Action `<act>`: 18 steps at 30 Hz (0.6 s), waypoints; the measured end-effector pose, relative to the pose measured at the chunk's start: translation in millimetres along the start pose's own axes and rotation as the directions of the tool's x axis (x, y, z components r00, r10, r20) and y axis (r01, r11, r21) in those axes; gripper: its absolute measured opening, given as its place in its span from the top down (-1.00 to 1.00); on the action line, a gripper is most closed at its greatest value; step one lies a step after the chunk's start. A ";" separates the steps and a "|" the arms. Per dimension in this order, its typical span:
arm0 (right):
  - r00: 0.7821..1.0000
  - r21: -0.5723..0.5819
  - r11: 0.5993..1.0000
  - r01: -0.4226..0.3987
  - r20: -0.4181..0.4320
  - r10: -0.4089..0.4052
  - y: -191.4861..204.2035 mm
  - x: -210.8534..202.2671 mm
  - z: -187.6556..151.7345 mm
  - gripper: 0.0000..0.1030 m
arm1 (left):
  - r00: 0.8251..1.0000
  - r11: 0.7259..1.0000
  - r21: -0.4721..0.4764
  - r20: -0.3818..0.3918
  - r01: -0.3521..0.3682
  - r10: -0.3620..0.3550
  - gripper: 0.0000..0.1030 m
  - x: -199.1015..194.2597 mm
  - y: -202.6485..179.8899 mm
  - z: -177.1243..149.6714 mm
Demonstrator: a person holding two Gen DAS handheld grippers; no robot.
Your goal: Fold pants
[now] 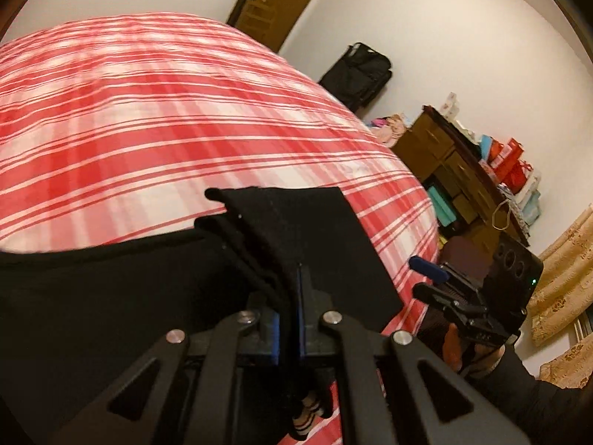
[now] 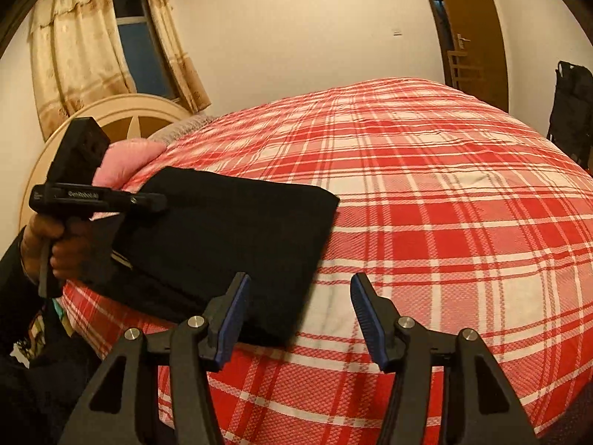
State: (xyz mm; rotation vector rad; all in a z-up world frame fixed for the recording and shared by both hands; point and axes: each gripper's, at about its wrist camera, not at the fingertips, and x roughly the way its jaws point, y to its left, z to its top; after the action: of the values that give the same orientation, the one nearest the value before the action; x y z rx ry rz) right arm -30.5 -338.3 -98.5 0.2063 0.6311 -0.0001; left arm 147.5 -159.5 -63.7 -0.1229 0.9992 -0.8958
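Observation:
The black pants (image 2: 229,237) lie folded into a thick rectangle near the edge of a bed with a red and white plaid cover (image 2: 444,204). My left gripper (image 1: 291,289) is shut on the bunched layers of the black pants (image 1: 318,241) and holds one end of them. It also shows in the right wrist view (image 2: 100,198) at the far left of the pants. My right gripper (image 2: 300,296) is open and empty, its blue pads just above the near right corner of the pants. It shows in the left wrist view (image 1: 430,269) beside the bed's edge.
A cream headboard (image 2: 122,118) and a pink pillow (image 2: 129,159) are at the bed's head. A wooden dresser (image 1: 456,170) with boxes and bags stands by the wall, with a black suitcase (image 1: 359,74) near a brown door (image 1: 274,3). Curtains (image 2: 74,44) frame a window.

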 end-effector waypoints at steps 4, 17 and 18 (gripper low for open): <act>1.000 -0.029 0.999 0.019 -0.015 -0.020 6.9 4.0 -1.6 -0.12 | 0.999 0.999 -0.014 0.027 -0.035 0.036 0.88 -21.0 16.8 -9.6; 0.998 -0.165 0.986 -0.028 -0.061 0.018 42.9 13.2 -13.3 -0.12 | 0.993 0.994 -0.036 0.063 -0.100 0.103 0.88 -55.3 50.1 -31.7; 0.997 -0.176 0.984 -0.033 -0.071 0.021 45.5 14.9 -14.9 -0.12 | 0.992 0.993 -0.049 0.065 -0.103 0.106 0.88 -57.1 54.9 -32.3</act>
State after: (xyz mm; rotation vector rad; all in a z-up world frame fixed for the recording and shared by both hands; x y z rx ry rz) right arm -24.3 -290.0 -110.3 0.0429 0.6932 0.0893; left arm 142.3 -74.3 -69.3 -0.1368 0.9547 -0.7690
